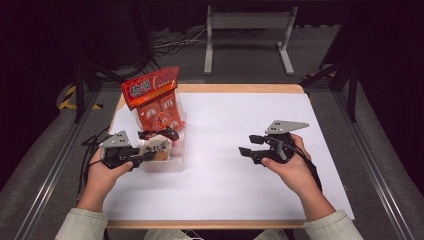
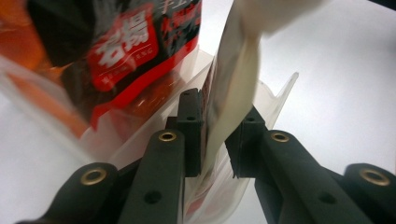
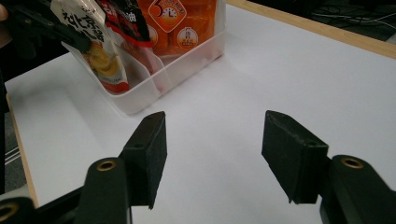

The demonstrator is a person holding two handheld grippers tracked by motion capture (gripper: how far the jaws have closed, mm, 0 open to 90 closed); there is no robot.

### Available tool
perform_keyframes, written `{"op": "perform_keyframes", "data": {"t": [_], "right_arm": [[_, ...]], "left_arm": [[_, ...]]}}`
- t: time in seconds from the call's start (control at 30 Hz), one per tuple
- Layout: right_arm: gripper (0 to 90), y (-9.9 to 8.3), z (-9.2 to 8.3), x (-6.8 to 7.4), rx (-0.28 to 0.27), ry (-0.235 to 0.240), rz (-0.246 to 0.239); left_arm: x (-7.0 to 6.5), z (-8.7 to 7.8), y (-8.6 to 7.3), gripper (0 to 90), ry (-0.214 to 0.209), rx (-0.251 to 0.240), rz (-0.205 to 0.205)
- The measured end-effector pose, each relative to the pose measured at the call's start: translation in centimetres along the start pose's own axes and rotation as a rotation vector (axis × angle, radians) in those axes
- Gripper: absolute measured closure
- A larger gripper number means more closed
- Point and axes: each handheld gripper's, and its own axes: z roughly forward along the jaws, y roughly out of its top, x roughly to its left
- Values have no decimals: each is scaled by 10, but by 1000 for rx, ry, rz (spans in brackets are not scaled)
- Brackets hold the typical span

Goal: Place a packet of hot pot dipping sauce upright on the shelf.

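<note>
Dark floor and a metal frame surrounded the white-topped bench (image 1: pixel 235 150), whose wooden edge showed at the far side. Every place below is given relative to the clear plastic bin (image 1: pixel 167 162) that sat toward the bench's left.

Inside the bin, at its far end, a tall orange-red snack bag (image 1: pixel 152 100) stood upright, leaning on the bin's back wall, which kept it from toppling. Just in front of it a smaller dark red packet (image 3: pixel 122 18) was slotted on edge. At the bin's near end the left gripper (image 1: pixel 150 152) reached in from the left side with a pale snack packet (image 2: pixel 233 93) between its jaws. In the left gripper view the packet stood on edge inside the bin's clear wall, so it looked as though it was being filed upright beside the others. The left pad lay against the packet, while a slight gap seemed to show at the right pad; the jaws stood only narrowly apart, and I judged the grip to be loosening rather than firm, though the blur made that hard to settle.

The right gripper (image 1: pixel 250 145) was held well to the right of the bin, above bare bench, jaws spread wide with nothing between them, probably waiting its turn so as not to crowd the bin.
</note>
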Motion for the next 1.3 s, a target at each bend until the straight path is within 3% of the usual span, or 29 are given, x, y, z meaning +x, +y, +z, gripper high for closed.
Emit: {"op": "perform_keyframes", "data": {"t": [0.17, 0.3, 0.4, 0.57, 0.7, 0.77, 0.87, 0.97, 1.13, 1.3], "right_arm": [[408, -1, -1, 0, 0, 0, 2], [392, -4, -3, -1, -9, 0, 4], [385, -6, -7, -3, -22, -10, 4], [373, -9, -14, -6, -41, -21, 0], [364, -15, -26, -11, -60, -41, 6], [357, -19, -32, -14, -65, -53, 4], [354, -23, -37, -17, -71, -64, 12], [348, -30, -46, -22, -81, -81, 19], [339, -42, -59, -27, -94, -101, 37], [316, -57, -66, -28, -99, -103, 2]], "left_arm": [[1, -7, 0, 541, 8, -82, 24], [-3, -12, 1, 399, 21, -97, 27], [-8, -20, 4, 305, 72, -86, 40], [-16, -34, 8, 155, 111, -92, 25], [-23, -49, 9, 100, 195, -25, 9], [-25, -52, 6, 76, 207, -4, 4], [-28, -54, 2, 65, 199, -2, 3], [-31, -57, -4, 62, 159, -13, -13], [-37, -63, -11, 62, 167, 4, -24], [-39, -63, -21, 62, 157, -18, -55]]}}
